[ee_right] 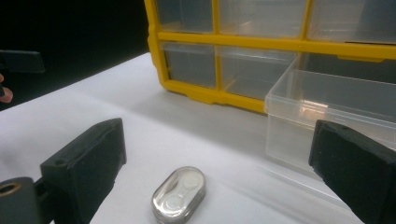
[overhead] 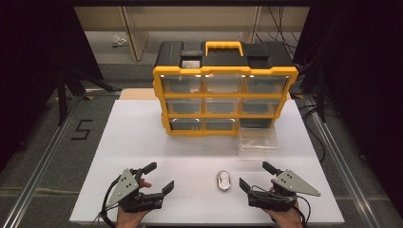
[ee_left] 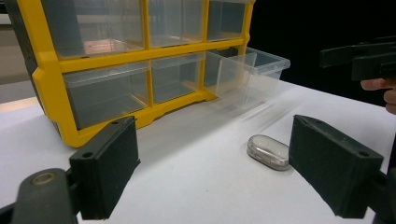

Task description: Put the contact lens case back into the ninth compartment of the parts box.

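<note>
A small oval silver-and-clear case (overhead: 222, 181) lies flat on the white table (overhead: 142, 142), between my two grippers. Behind it stands a yellow and black drawer organiser (overhead: 225, 97) with clear drawers. Its bottom right drawer (overhead: 258, 139) is pulled out onto the table and looks empty. My left gripper (overhead: 161, 177) rests near the front edge, left of the case, open and empty. On the other side my right gripper (overhead: 257, 175) is open too, with nothing in it. Seen from the right gripper view, the case (ee_right: 179, 194) sits low between the jaws, with the drawer (ee_right: 327, 107) beyond.
The organiser's black top carries a yellow handle (overhead: 224, 46). Dark floor and metal rails (overhead: 47, 152) flank the table. A mark like a "5" (overhead: 81, 129) is taped on the floor at the left. Bare white table lies between the organiser and my hands.
</note>
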`<state>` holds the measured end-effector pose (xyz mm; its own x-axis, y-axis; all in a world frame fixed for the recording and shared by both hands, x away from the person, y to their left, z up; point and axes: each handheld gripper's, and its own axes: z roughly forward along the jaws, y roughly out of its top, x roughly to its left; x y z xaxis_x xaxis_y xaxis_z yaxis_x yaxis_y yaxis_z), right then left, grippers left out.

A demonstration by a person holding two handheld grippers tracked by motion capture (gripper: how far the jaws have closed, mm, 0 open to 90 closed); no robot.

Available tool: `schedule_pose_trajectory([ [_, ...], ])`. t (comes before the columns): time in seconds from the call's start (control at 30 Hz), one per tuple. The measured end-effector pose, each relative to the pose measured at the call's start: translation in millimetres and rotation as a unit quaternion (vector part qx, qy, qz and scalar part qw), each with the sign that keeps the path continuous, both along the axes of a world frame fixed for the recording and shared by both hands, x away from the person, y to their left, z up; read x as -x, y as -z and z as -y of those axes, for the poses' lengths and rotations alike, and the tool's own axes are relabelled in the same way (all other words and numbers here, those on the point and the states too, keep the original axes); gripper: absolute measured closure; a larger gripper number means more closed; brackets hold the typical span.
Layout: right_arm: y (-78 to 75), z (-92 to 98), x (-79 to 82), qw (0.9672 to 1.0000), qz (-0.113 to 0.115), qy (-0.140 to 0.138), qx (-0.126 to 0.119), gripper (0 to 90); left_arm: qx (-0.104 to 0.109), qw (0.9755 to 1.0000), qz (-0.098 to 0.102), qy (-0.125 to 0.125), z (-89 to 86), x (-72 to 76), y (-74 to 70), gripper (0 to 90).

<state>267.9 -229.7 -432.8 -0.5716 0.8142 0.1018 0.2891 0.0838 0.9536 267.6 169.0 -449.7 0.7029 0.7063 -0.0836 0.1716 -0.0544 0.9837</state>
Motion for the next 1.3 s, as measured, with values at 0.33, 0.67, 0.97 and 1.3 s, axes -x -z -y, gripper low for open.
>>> schedule_pose_trajectory([
  [0.33,-6.0,-5.5,-9.0,0.9984,-0.038,-0.022,0.034,5.4,-0.004,1.0000,0.002,-0.001,0.0,-0.6,0.9,15.6],
  [0.67,-20.0,-8.7,-27.8,0.9921,-0.088,-0.043,0.079,7.6,-0.004,1.0000,0.001,-0.003,0.1,-1.0,1.6,15.6],
  [0.97,-24.2,-24.1,-36.7,0.9867,-0.112,-0.049,0.107,9.2,-0.011,0.9999,0.003,-0.002,0.7,-1.0,1.9,15.6],
  [1.3,-13.5,-48.1,-45.6,0.9750,-0.147,-0.076,0.148,9.1,-0.006,1.0000,0.007,-0.002,0.1,-1.3,1.6,15.6],
])
